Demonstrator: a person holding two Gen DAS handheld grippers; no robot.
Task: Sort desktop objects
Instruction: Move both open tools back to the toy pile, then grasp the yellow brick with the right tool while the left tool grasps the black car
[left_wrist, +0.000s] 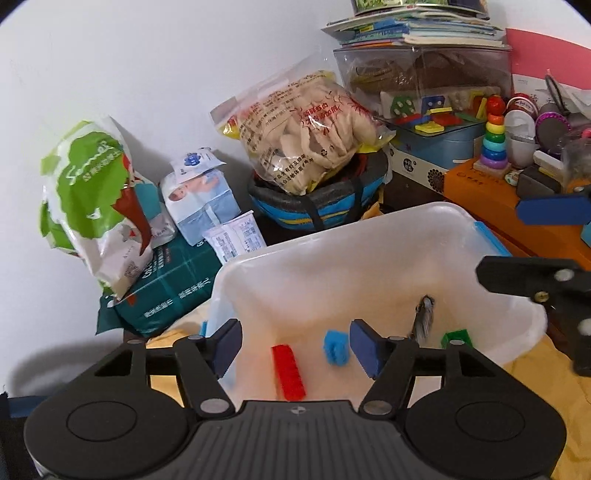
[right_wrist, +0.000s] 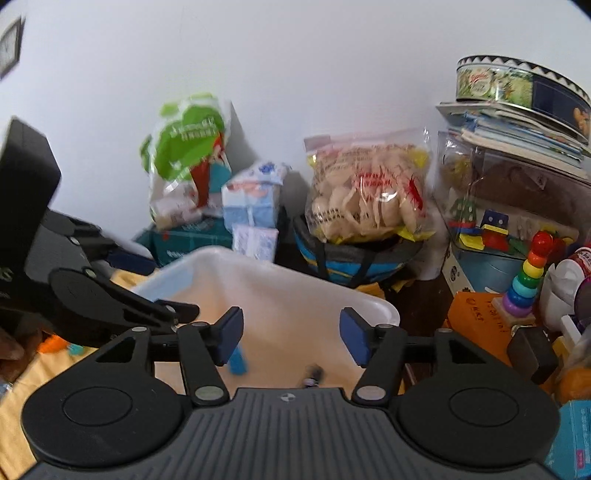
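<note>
Left wrist view: the left gripper (left_wrist: 295, 345) hangs over the translucent white plastic bin (left_wrist: 369, 236), jaws apart with nothing between the pads. On the bin floor lie a red toy brick (left_wrist: 289, 372), a blue block (left_wrist: 336, 347), a green block (left_wrist: 457, 338) and a dark pen-like object (left_wrist: 424, 317), all apart. The right gripper (right_wrist: 291, 338), jaws likewise spread and empty, sits above the bin's near rim. Bags crowd the far rim.

Red brick (left_wrist: 289, 372) near end hidden; dark object (right_wrist: 313, 374) blurred.
</note>
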